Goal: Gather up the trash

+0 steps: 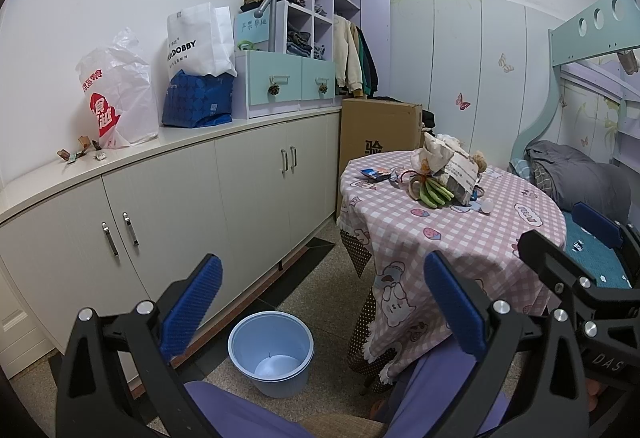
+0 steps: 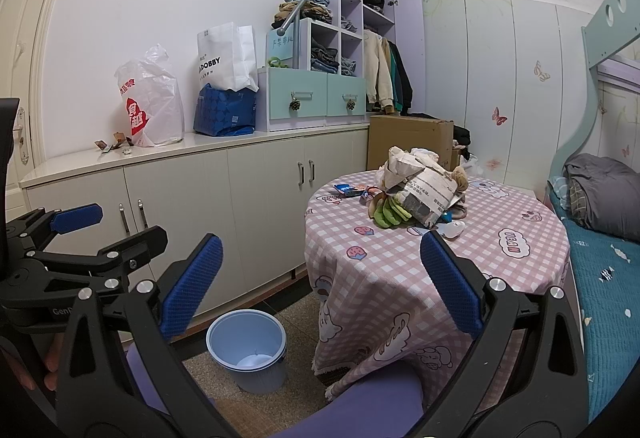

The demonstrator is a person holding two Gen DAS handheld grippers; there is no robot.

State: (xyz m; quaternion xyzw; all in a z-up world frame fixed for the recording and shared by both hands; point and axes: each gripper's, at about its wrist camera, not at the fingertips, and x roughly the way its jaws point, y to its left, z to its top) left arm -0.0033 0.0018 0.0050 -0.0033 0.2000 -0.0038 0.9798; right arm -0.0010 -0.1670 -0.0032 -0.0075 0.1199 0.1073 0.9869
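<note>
A light blue bin [image 1: 271, 352] [image 2: 248, 350] stands on the floor between the cabinets and a round table with a pink checked cloth [image 1: 472, 238] [image 2: 400, 270]. On the table lie a crumpled newspaper bundle [image 1: 448, 165] [image 2: 420, 189], green gloves [image 1: 434, 193] [image 2: 390, 213], a blue wrapper [image 1: 374, 173] [image 2: 348, 190] and a small white scrap [image 1: 487, 205] [image 2: 454, 229]. Small wrappers [image 1: 80, 151] [image 2: 114, 145] lie on the counter. My left gripper [image 1: 324, 314] is open and holds nothing. My right gripper [image 2: 320, 286] is also open and holds nothing.
White cabinets [image 1: 168, 205] [image 2: 192, 189] run along the left wall with plastic and paper bags [image 1: 120, 97] [image 2: 152, 101] on top. A cardboard box [image 1: 380, 125] stands behind the table. A bed [image 2: 608, 262] is on the right. The person's purple-clad legs [image 1: 240, 410] are below.
</note>
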